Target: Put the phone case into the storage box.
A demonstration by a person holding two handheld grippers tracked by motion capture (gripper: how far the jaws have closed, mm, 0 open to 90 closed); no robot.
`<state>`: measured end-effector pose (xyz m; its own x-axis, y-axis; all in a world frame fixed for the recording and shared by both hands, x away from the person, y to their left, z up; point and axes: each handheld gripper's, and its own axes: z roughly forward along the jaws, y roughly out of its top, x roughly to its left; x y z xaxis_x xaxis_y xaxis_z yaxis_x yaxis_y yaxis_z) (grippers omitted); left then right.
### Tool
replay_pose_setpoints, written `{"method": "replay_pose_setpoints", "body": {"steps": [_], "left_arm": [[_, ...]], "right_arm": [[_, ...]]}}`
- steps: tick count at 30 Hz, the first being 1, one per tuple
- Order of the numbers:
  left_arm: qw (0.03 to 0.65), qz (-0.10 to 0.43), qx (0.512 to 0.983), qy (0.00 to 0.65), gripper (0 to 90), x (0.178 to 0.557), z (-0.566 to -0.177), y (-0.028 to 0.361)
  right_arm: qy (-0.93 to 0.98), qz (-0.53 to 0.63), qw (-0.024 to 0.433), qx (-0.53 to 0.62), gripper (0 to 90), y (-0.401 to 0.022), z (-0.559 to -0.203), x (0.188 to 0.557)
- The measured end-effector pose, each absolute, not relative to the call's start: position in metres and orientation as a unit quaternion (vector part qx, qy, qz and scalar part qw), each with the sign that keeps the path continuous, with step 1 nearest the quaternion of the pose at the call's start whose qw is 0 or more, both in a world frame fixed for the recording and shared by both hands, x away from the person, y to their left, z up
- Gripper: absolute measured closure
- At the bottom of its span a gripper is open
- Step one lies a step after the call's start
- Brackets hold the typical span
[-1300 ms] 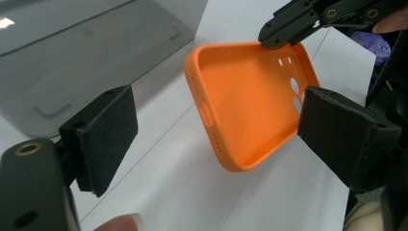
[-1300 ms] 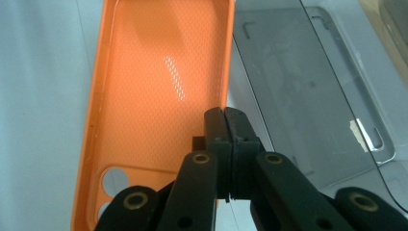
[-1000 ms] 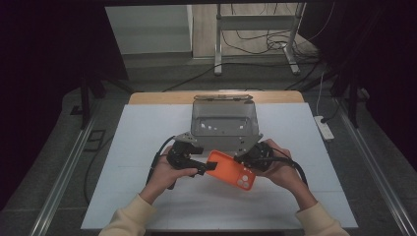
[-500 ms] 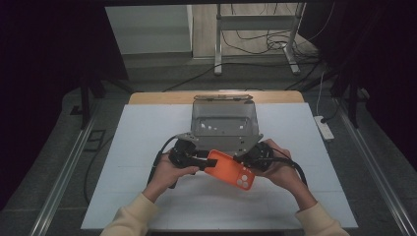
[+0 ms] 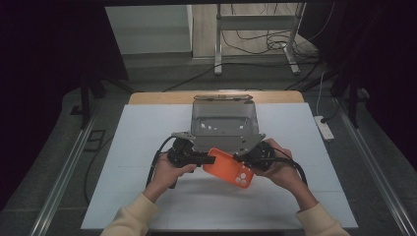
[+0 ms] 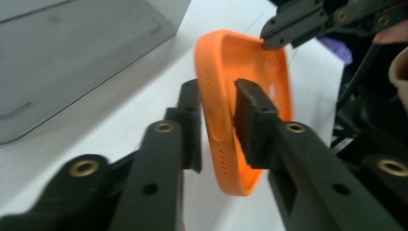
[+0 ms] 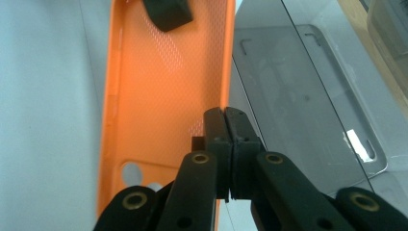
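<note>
Both grippers, left and right, clamp opposite rims of the orange phone case, jaws closed on it, apparently steadying it above the table.

Right claw pinched tight on the side wall of the orange phone case; grey clear-walled box just beside, on white table.

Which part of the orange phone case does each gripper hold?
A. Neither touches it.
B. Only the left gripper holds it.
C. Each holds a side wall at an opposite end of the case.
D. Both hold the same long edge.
C: in the high view the left gripper and the right gripper pinch side walls at opposite ends of the orange phone case, held above the table.
</note>
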<state>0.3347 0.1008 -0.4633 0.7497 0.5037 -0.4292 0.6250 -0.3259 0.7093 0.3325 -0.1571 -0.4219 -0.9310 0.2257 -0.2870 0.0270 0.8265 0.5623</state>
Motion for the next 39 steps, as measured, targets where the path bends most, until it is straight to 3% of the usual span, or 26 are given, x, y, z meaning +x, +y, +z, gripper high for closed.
{"method": "replay_pose_setpoints", "body": {"steps": [3, 23, 35, 39], "left_arm": [[0.476, -0.067, 0.805, 0.349, 79.6, 0.334, -0.462, 0.104], [0.516, -0.041, 0.786, 0.336, 80.6, 0.326, -0.451, 0.111], [0.516, -0.033, 0.788, 0.333, 80.6, 0.326, -0.450, 0.115], [0.517, -0.031, 0.788, 0.333, 80.6, 0.326, -0.450, 0.115]], "right_arm": [[0.940, 0.285, 0.176, 0.064, 88.0, -0.155, -0.421, 0.331], [0.924, 0.332, 0.168, 0.086, 83.8, -0.161, -0.411, 0.327], [0.887, 0.417, 0.129, 0.153, 37.7, -0.181, -0.402, 0.336], [0.873, 0.440, 0.122, 0.172, 29.3, -0.186, -0.401, 0.339]]}}
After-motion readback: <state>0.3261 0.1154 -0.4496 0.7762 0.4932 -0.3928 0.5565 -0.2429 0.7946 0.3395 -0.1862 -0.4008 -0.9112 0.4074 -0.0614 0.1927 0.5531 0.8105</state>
